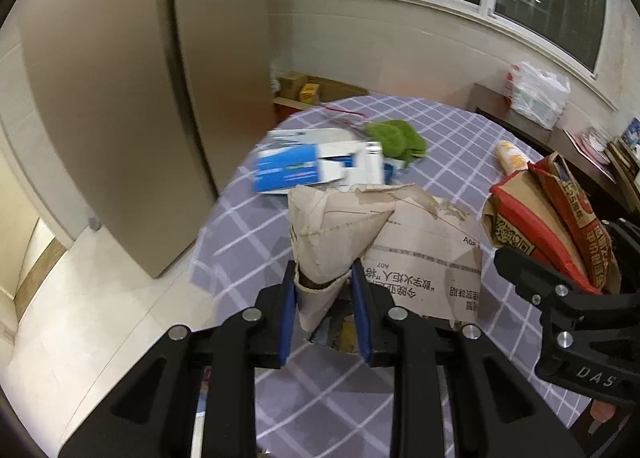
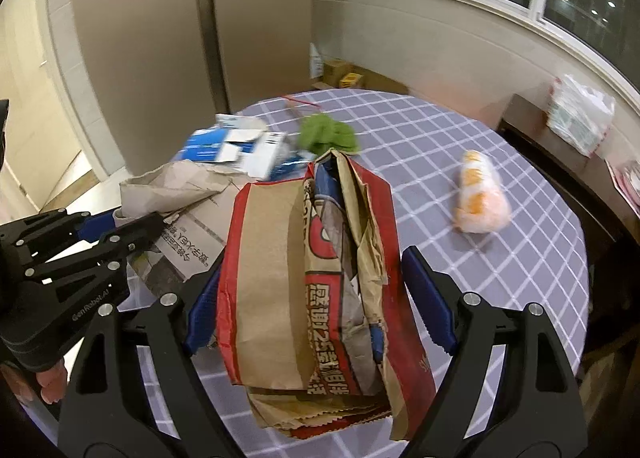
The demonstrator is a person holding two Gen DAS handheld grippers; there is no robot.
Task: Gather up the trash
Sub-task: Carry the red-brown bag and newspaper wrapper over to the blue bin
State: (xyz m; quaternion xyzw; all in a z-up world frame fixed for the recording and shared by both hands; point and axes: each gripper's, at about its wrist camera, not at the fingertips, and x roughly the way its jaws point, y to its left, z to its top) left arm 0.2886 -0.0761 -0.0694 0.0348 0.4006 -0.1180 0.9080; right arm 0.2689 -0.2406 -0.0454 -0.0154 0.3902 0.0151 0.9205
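Observation:
My left gripper is shut on a folded corner of a torn brown paper sheet with black print, held above the table. The same sheet and the left gripper show at the left of the right wrist view. My right gripper stands wide, its blue pads pressing both sides of a crumpled red and brown paper bag. That bag and the right gripper sit at the right of the left wrist view. On the table lie a blue and white carton, a green wad and an orange wrapper.
A round table with a lilac checked cloth lies below both grippers. A tall beige cabinet stands to the left, cardboard boxes on the floor behind. A dark sideboard with a white plastic bag stands under the window.

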